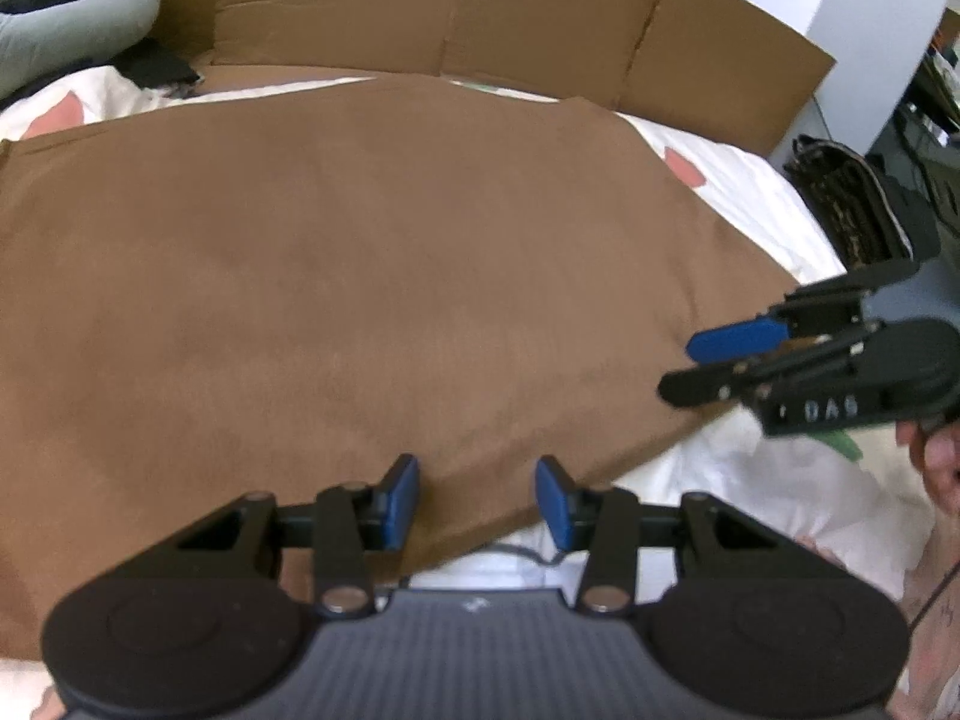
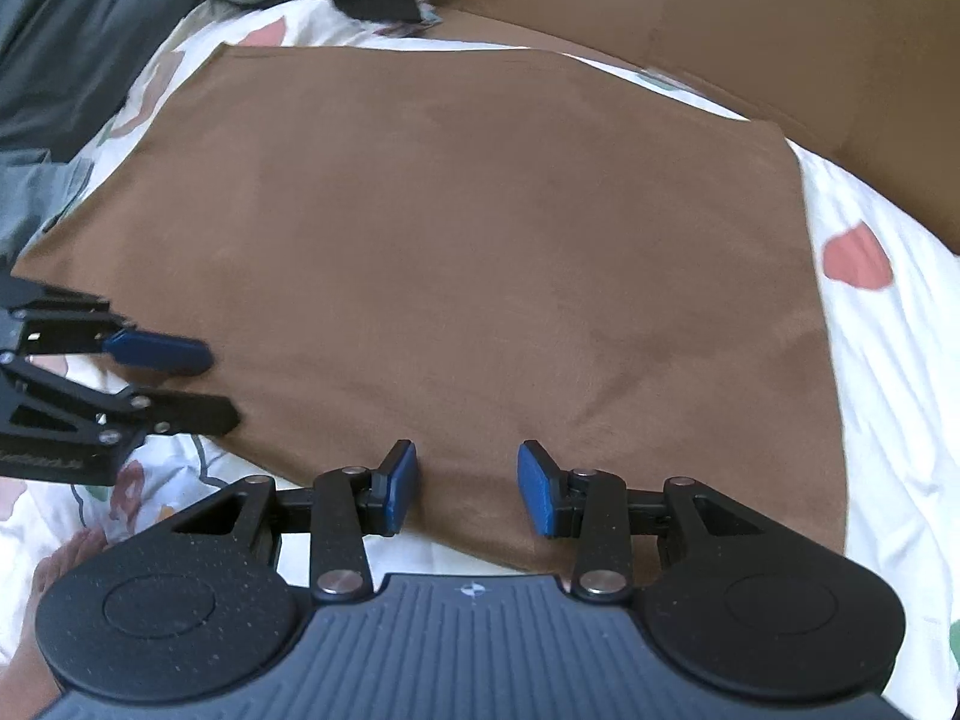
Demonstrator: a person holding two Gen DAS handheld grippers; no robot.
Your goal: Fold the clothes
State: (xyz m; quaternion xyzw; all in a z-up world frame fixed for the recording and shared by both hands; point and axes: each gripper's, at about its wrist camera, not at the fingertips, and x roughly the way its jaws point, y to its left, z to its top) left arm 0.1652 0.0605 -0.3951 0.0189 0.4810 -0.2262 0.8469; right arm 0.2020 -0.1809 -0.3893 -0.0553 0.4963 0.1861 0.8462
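1. A brown cloth (image 1: pixel 360 276) lies spread flat on a bed (image 1: pixel 750 192) with a white, flower-printed sheet, backed by cardboard (image 1: pixel 540 6).
2. The left claw (image 1: pixel 477 498) hangs over the cloth's near edge, its blue pads apart and clamped on nothing.
3. The right claw (image 2: pixel 467 489) hangs over the same edge further along, pads likewise apart and empty.
4. The cloth looks thin, soft and light; it will likely droop and crease once lifted, not hold any shape.
5. The best hold appears to be the near hem, one claw towards each corner, pinching only the cloth and not the sheet beneath.
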